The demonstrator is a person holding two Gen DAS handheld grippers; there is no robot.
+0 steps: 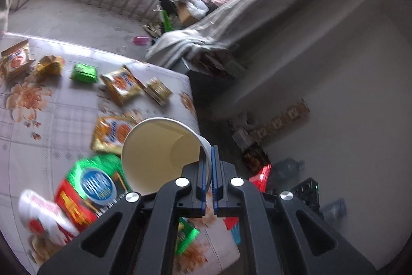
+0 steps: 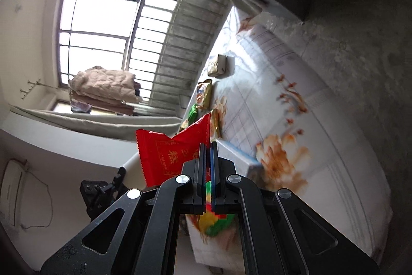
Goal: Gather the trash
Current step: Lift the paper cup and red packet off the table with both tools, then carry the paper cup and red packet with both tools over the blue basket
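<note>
My left gripper [image 1: 211, 153] is shut on the rim of a white paper cup [image 1: 154, 153], held above the table's right part with its open mouth facing the camera. My right gripper [image 2: 209, 146] is shut on a red snack wrapper [image 2: 170, 151], which hangs out to the left of the jaws, lifted off the table. On the flowered tablecloth [image 1: 51, 110] lie several wrappers: orange biscuit packs [image 1: 123, 85], a green packet [image 1: 84, 74], a gold wrapper [image 1: 50, 65] and a red and green box [image 1: 87, 187]. Several wrappers [image 2: 203, 94] also show along the table's far edge in the right wrist view.
A crumpled white wrapper [image 1: 43, 215] lies at the table's near left. Beyond the table's right edge the floor holds a power strip [image 1: 280, 120], a plastic bottle [image 1: 288, 166] and a black device [image 1: 306, 190]. A cloth-draped ledge [image 1: 257, 17] and a barred window [image 2: 108, 17] stand behind.
</note>
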